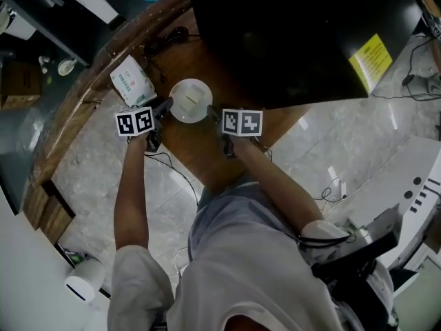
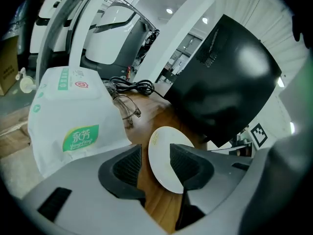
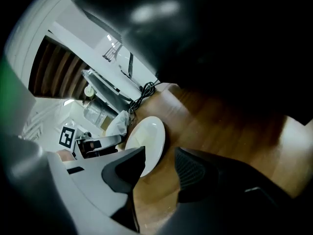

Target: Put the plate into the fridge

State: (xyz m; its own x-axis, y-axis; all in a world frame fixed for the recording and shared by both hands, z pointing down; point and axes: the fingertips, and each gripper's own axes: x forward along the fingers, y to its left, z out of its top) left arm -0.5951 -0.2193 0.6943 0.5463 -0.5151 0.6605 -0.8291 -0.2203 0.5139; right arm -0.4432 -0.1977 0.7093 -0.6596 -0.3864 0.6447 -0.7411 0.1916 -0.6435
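Observation:
A white plate (image 1: 191,101) lies flat on the wooden table (image 1: 207,150), just in front of the black fridge (image 1: 289,33). My left gripper (image 1: 164,109) is at the plate's left rim and my right gripper (image 1: 215,116) at its right rim. In the left gripper view the plate (image 2: 168,155) shows in the gap between the open jaws of the left gripper (image 2: 155,168), and no pad presses on it. In the right gripper view the plate (image 3: 146,143) lies just beyond the open right gripper (image 3: 160,168), whose pads are off it too. The fridge (image 2: 225,82) looms behind.
A white packet with green print (image 1: 132,81) lies left of the plate, close to the left gripper. A pair of glasses (image 2: 124,109) and a black cable (image 2: 129,86) lie behind it. The table's curved edge (image 1: 76,102) runs along the left.

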